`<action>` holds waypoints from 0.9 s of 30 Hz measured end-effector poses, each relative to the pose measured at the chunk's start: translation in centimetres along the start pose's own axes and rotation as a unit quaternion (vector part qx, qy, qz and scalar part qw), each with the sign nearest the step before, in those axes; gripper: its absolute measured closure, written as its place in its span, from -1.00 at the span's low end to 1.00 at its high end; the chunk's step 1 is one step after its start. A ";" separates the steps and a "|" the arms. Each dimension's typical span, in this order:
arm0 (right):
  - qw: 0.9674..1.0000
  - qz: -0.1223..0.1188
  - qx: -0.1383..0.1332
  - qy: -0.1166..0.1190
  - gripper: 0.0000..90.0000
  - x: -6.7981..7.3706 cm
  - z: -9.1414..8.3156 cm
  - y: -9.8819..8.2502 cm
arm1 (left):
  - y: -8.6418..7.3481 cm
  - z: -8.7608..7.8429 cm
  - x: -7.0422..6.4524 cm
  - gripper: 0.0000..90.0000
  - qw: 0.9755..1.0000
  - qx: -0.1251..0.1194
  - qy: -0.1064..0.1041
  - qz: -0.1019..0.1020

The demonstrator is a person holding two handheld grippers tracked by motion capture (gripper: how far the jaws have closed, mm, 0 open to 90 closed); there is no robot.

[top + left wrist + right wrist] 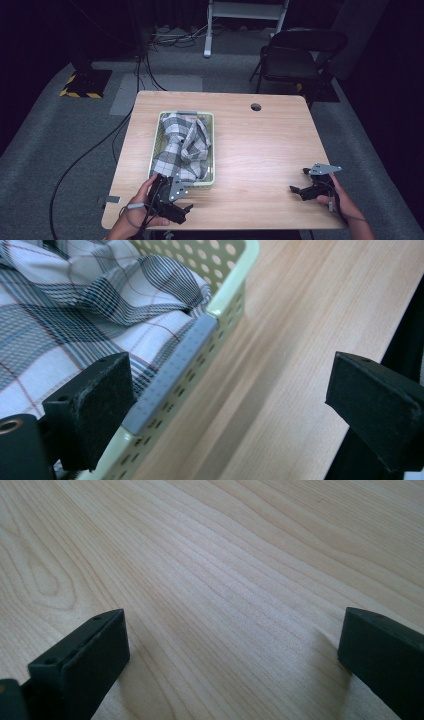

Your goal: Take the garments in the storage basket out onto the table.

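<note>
left hand-held gripper (pixel 230 390) wide open at basket (pixel 220 305) corner — checked cloth (pixel 75 315) cropped

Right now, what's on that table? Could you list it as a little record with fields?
Surface: light wooden table
Container: pale green perforated plastic basket, left of centre
Contents: crumpled grey-and-white checked cloth inside the basket
Left tool: jaws open, at the basket's near rim, one jaw over the cloth
Right tool: jaws open, over bare wood, apart from the basket
</note>
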State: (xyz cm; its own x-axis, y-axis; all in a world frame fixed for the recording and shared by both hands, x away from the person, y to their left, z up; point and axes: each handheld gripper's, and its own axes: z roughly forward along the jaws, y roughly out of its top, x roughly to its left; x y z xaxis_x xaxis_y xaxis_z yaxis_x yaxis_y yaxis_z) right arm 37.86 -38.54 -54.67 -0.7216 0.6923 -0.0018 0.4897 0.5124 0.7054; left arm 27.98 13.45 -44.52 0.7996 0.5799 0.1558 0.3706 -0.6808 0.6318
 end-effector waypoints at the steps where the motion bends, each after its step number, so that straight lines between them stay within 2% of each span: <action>1: 1.000 0.000 0.000 0.000 -1.00 0.0 0.0 0.0 | 0.1 -0.1 0.2 -0.89 1.000 -0.005 0.000 -0.001; 14: 1.000 0.000 0.000 0.000 -1.00 0.0 0.0 0.0 | 1.5 0.2 2.0 -0.89 1.000 -0.009 0.016 -0.002; 20: 1.000 0.000 0.000 0.000 -1.00 0.0 0.0 0.0 | 1.9 0.4 3.4 -0.89 0.999 -0.007 0.035 -0.017; 27: 1.000 0.000 0.000 0.001 -1.00 0.0 0.0 0.0 | 2.1 0.8 4.7 -0.89 0.998 -0.008 0.047 -0.034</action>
State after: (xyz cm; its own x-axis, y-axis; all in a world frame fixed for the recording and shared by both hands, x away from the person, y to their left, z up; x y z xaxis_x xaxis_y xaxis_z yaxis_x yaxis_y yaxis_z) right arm 37.86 -38.55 -54.67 -0.7224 0.6914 -0.0016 0.4893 0.5129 0.7054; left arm 32.89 14.38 -43.09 0.7253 0.6638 0.1826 0.4141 -0.6325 0.6545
